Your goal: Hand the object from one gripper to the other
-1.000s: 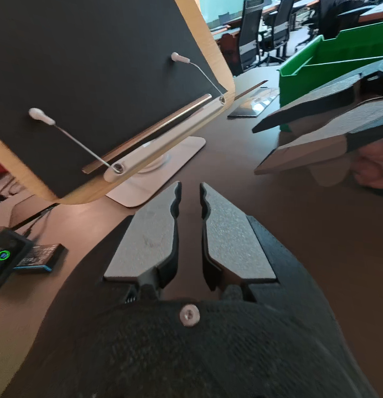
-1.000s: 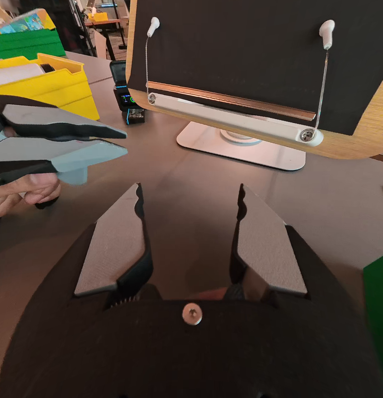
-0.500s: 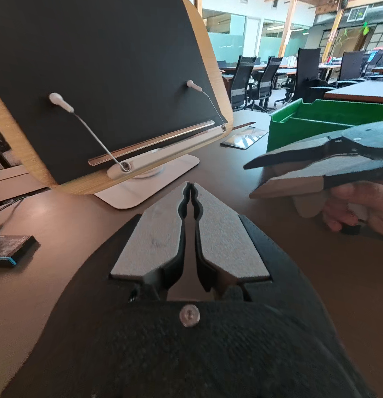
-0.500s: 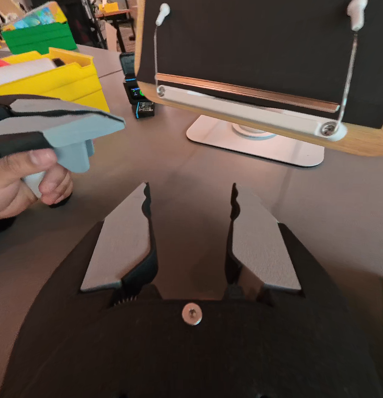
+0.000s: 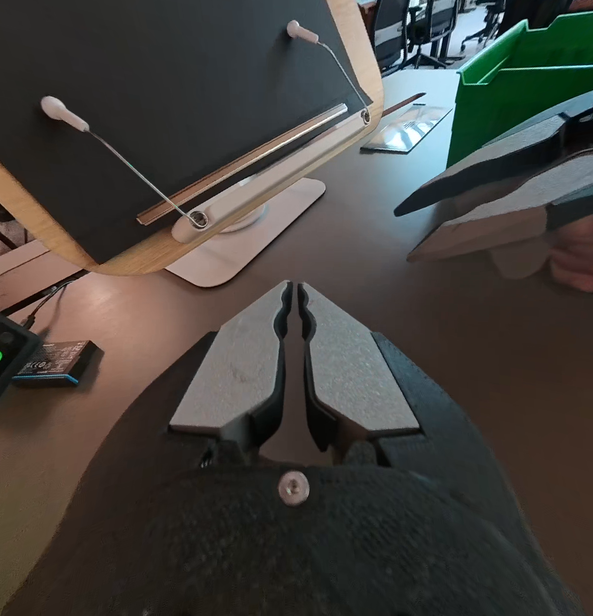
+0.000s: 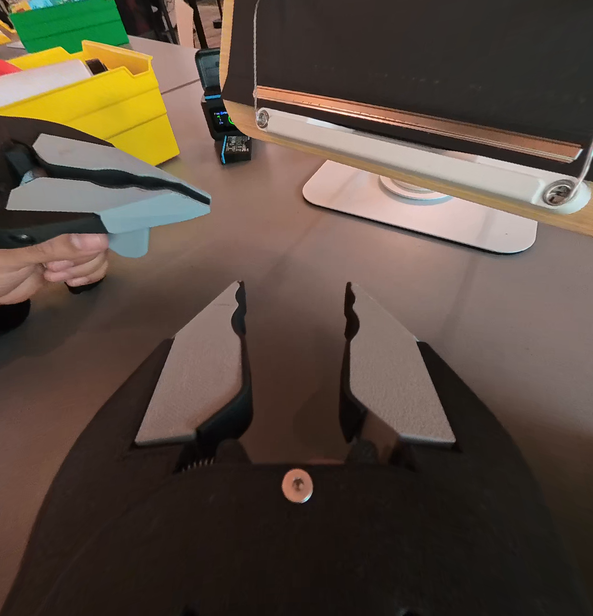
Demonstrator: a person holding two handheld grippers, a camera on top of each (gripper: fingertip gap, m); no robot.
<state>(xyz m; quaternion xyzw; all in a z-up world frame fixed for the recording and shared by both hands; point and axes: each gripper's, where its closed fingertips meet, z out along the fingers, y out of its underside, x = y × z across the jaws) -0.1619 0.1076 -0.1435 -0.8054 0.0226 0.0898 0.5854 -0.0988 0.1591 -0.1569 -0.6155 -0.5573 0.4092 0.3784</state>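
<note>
Neither claw holds anything: the left claw (image 5: 295,289) is pressed together, empty, while the right claw (image 6: 295,290) gapes apart. No handover object shows on the brown desk (image 6: 488,333), so its handling cannot be judged.

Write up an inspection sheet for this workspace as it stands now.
Surface: brown table, bare between the grippers.
Job's things: nothing seen; neither gripper holds an object.
Clutter: book stand, yellow bin, green bin, small device with lit screen, battery pack, flat glossy sheet.
Grippers: left gripper nearly shut, empty; right gripper open, empty.
Cables: black cable into the device.
Surroundings: office chairs.
</note>
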